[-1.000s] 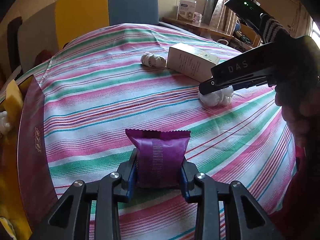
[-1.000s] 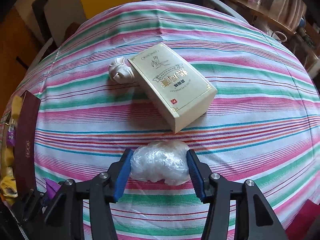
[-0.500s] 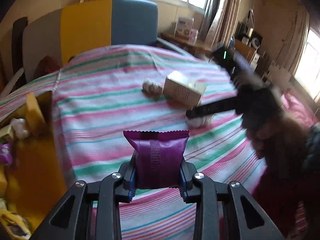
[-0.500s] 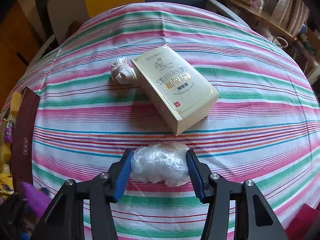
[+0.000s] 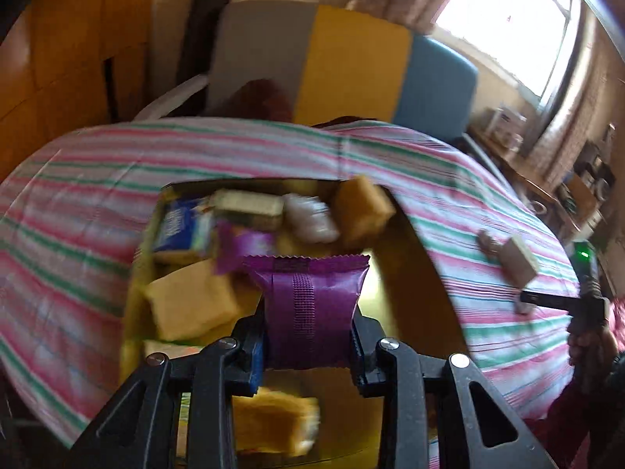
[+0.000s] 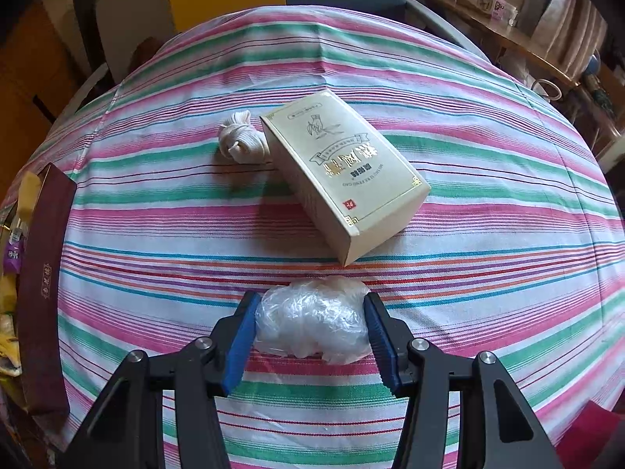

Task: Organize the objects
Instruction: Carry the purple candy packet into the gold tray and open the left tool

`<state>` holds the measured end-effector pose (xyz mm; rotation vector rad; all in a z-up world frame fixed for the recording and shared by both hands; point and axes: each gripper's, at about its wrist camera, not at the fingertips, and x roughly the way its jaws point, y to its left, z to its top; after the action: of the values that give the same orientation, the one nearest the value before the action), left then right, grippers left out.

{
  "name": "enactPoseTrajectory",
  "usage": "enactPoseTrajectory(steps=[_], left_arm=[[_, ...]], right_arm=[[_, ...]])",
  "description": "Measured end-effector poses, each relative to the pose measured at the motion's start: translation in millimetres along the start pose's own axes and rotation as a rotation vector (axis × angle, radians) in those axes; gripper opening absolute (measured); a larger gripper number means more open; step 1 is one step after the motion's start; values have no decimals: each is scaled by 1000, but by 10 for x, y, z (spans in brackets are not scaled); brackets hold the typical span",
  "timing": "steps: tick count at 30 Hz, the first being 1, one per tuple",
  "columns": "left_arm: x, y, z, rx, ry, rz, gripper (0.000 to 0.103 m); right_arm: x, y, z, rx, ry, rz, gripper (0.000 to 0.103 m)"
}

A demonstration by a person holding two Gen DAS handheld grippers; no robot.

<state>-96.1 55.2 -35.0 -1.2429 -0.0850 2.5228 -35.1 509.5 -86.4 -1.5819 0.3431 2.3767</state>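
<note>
the left gripper [image 5: 308, 336] is clamped on a purple foil packet [image 5: 308, 305], held upright at the lower centre of the left wrist view with its crimped top edge uppermost. the packet is pinched across its lower body, and the foil bulges slightly between the pads, so it is judged light, soft and a little slippery; a hold low on the sides, away from the crimped seam, seems safest. behind and below it, in the middle of the blurred frame, an open yellow-lined box [image 5: 406, 273] is seen, already crowded with yellow blocks, a blue carton and another purple wrapper.

the right gripper [image 6: 312, 332] is closed around a crumpled clear plastic bundle [image 6: 312, 320] at the lower centre of the right wrist view, resting on the striped tablecloth [image 6: 508, 234]. the bundle is judged very light and squashy, likely to deform rather than slip, so a grip across its widest part suits it. just above it a cream carton [image 6: 343, 172] is lying flat, with a knotted white cloth [image 6: 240, 140] touching its upper left side. a dark red lid [image 6: 43, 273] is seen at the left edge.
</note>
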Motion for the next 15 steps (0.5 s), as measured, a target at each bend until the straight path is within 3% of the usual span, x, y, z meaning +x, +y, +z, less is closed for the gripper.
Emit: enactPoseTrajectory(steps=[8, 11, 15], left_arm=[[336, 115, -32, -13, 57, 24, 33], [501, 86, -104, 0, 111, 24, 34], [727, 168, -190, -35, 184, 84, 40]], right_arm=[[-13, -33, -14, -13, -3, -13, 55], [5, -35, 1, -18, -5, -17, 55], [-1, -40, -1, -17, -5, -18, 55]])
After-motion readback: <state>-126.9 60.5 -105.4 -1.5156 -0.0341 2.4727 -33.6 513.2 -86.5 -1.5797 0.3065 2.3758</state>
